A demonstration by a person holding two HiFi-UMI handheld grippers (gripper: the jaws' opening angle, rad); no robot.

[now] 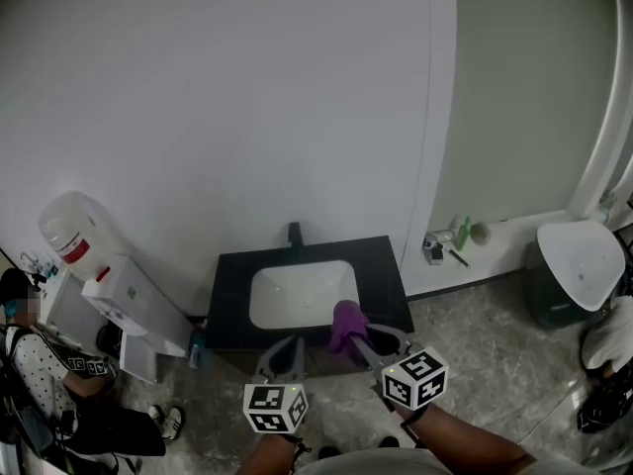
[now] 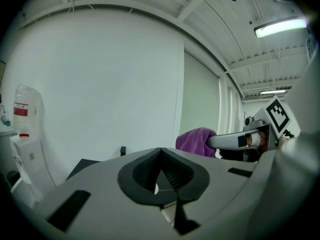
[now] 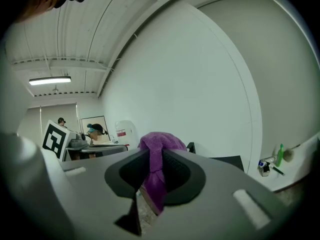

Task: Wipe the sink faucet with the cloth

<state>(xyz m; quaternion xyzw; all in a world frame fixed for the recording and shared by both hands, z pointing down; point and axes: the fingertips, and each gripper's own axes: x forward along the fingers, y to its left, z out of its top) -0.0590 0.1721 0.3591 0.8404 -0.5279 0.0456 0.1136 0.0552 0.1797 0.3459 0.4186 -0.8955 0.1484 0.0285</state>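
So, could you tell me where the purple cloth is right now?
In the head view the purple cloth is pinched in the right gripper, at the front right edge of the white sink basin, short of the black faucet.

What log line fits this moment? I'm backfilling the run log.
left gripper shut, empty | right gripper shut on cloth | faucet not yet touched

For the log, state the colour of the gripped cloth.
Purple cloth, clearest in the right gripper view.

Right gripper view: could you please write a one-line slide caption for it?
Right hand-held gripper shut on the purple cloth, black faucet ahead before a white wall.
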